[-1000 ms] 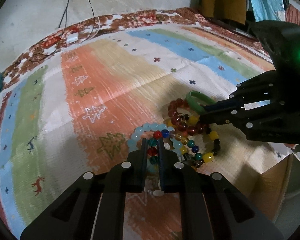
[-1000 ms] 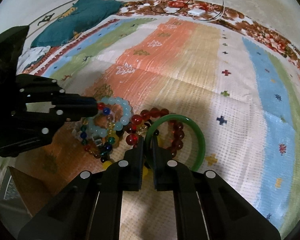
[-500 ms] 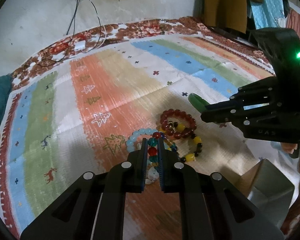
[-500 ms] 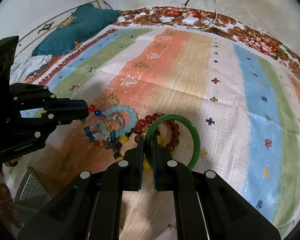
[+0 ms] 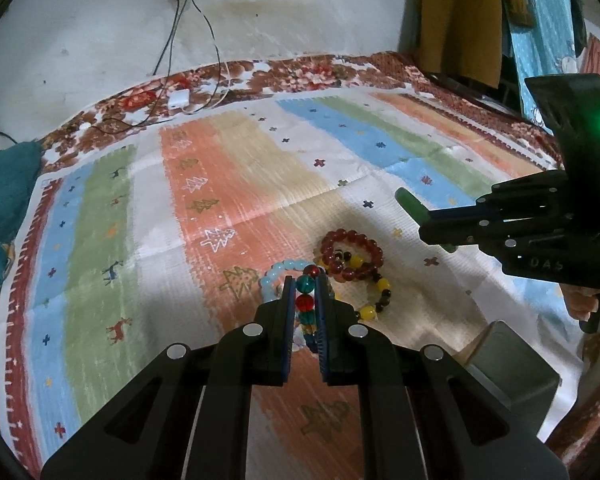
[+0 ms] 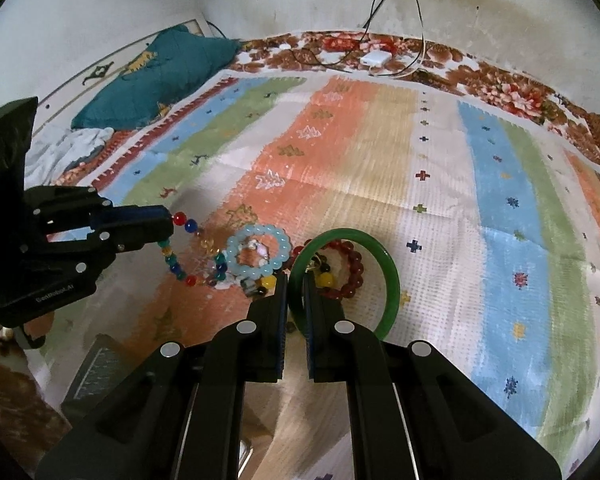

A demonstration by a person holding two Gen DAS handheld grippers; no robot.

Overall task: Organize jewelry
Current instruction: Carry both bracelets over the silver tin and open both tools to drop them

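Note:
In the left wrist view my left gripper (image 5: 304,300) is shut on a multicolour bead bracelet (image 5: 305,286), held above the cloth. My right gripper (image 6: 296,292) is shut on a green bangle (image 6: 392,280), also raised. On the striped cloth lie a pale blue bead bracelet (image 6: 258,254), a dark red bead bracelet (image 5: 352,254) and a yellow-and-black bead bracelet (image 5: 374,304), close together. The right wrist view shows the left gripper (image 6: 170,224) at the left, with the multicolour bracelet (image 6: 180,268) hanging from it. The right gripper (image 5: 422,224) reaches in from the right with the bangle's end (image 5: 408,200) sticking out.
The striped cloth (image 5: 236,184) covers a bed against a white wall. A grey box (image 5: 512,364) stands at the near edge between the grippers. A white charger (image 5: 179,98) with cables lies at the back. A teal pillow (image 6: 156,76) is at the far left; clothes (image 5: 460,16) hang at the right.
Both grippers have risen, each with its piece. The multicolour bracelet has come up off the pile and the green bangle has lifted clear of the red bracelet. The grey box has come into view.

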